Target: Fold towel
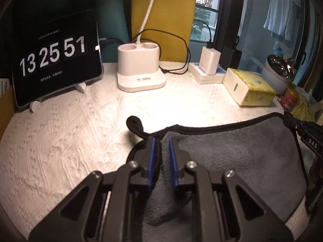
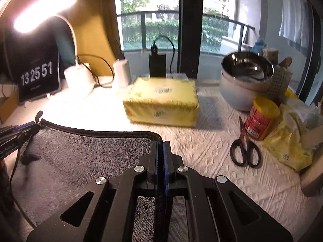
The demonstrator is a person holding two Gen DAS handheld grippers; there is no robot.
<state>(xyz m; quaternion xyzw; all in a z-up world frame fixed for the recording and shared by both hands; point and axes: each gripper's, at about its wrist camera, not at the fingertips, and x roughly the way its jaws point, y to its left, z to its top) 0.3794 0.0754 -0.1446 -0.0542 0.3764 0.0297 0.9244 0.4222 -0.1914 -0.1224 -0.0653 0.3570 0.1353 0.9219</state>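
A dark grey towel (image 1: 232, 153) with a black hem lies on the white textured table cover; it also shows in the right wrist view (image 2: 80, 161). My left gripper (image 1: 161, 141) is at the towel's far left corner, jaws nearly closed with the hem and black hanging loop (image 1: 134, 123) pinched between the blue pads. My right gripper (image 2: 160, 144) is shut on the towel's far right corner. Each gripper shows at the edge of the other's view: the right gripper (image 1: 302, 133) and the left gripper (image 2: 20, 131).
At the back stand a tablet clock (image 1: 54, 60), a white lamp base (image 1: 139, 68), a charger (image 1: 210, 62) and a yellow tissue pack (image 2: 161, 102). To the right are a steel bowl (image 2: 246, 68), a red can (image 2: 260, 117), black scissors (image 2: 244, 151) and a yellow bag (image 2: 288, 141).
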